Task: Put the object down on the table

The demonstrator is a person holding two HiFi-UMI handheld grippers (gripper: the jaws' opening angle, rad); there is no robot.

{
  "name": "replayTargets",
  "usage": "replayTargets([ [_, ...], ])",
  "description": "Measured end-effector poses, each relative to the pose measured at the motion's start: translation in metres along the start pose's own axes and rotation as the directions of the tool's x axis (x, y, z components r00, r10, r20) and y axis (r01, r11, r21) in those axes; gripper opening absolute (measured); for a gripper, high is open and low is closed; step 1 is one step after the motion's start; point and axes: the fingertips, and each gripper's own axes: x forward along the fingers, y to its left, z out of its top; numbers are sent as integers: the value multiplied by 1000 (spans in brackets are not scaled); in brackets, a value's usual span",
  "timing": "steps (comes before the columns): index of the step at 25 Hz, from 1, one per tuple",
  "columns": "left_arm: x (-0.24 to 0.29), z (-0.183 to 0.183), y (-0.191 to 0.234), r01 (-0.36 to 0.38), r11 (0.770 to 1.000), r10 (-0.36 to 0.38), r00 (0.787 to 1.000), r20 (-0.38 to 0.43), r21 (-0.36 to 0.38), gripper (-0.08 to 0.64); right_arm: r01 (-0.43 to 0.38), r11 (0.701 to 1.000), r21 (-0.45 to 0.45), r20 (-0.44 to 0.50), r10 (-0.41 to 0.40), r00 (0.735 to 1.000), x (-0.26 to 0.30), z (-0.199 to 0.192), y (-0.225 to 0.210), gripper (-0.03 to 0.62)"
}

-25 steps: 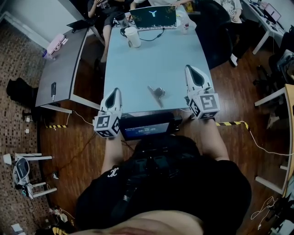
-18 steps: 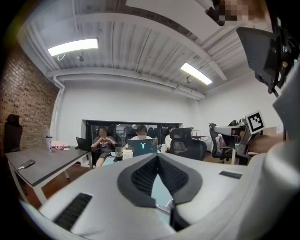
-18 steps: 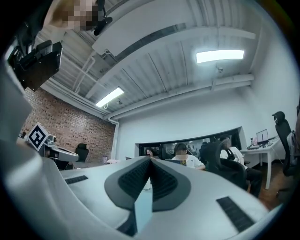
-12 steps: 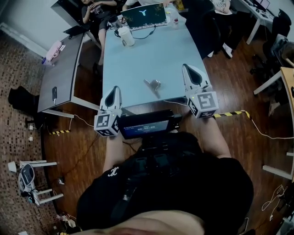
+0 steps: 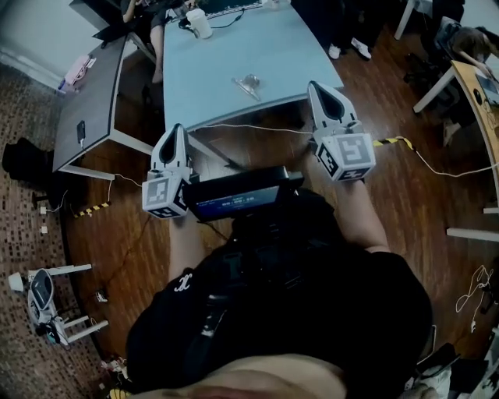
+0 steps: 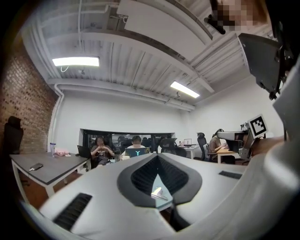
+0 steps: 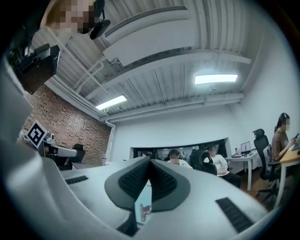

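Note:
A small metal object (image 5: 248, 84) lies on the light blue table (image 5: 273, 54), far ahead of both grippers. My left gripper (image 5: 174, 131) hangs over the wooden floor, short of the table's near edge, jaws shut and empty. My right gripper (image 5: 316, 86) is level with the table's near right corner, also shut with nothing in it. In the left gripper view the shut jaw tips (image 6: 157, 157) frame the metal object (image 6: 157, 192) through the slot below them. The right gripper view shows its tips (image 7: 150, 160) meeting, with the object (image 7: 142, 212) beyond.
A white cup (image 5: 199, 22) stands at the table's far end, where people sit. A grey side table (image 5: 93, 101) with a phone (image 5: 80, 131) is on the left. Cables and yellow-black tape (image 5: 394, 142) cross the floor. A wooden desk (image 5: 477, 86) is at right.
The table and the metal object have slid up and away in the head view. Both grippers, earlier over the table's near edge, now sit back over the floor, still shut.

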Motion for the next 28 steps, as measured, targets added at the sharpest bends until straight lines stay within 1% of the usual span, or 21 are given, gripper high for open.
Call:
replayTargets([
  [3, -61, -6, -18, -3, 1000, 3, 1000, -22, 0, -9, 16, 1000, 13, -23, -16, 1000, -63, 8, 27, -25],
  [6, -103, -6, -34, 8, 1000, -8, 999, -52, -14, -9, 12, 1000, 21, -41, -11, 999, -112, 21, 49, -25],
  [8, -124, 2, -46, 20, 1000, -20, 999, -48, -4, -9, -5, 1000, 5, -41, 5, 999, -135, 30, 60, -25],
  [11, -143, 12, -61, 18, 1000, -18, 999, -35, -1, -9, -24, 1000, 3, -32, 24, 999, -155, 43, 67, -25],
  [16, -159, 15, -89, 9, 1000, -9, 999, -40, -1, -9, -52, 998, -32, -23, 52, 998, -179, 65, 68, -26],
  [19, -157, 23, -98, -1, 1000, 1, 1000, -23, -24, -9, -73, 997, -36, -32, 72, 997, -181, 72, 61, -26],
  [23, -150, 26, -117, 5, 1000, -5, 1000, -20, 3, -9, -76, 995, -61, -31, 74, 997, -194, 78, 46, -26],
  [28, -139, 29, -135, 4, 1000, -4, 1000, -17, 11, -9, -72, 996, -55, -23, 71, 997, -200, 80, 25, -26],
])
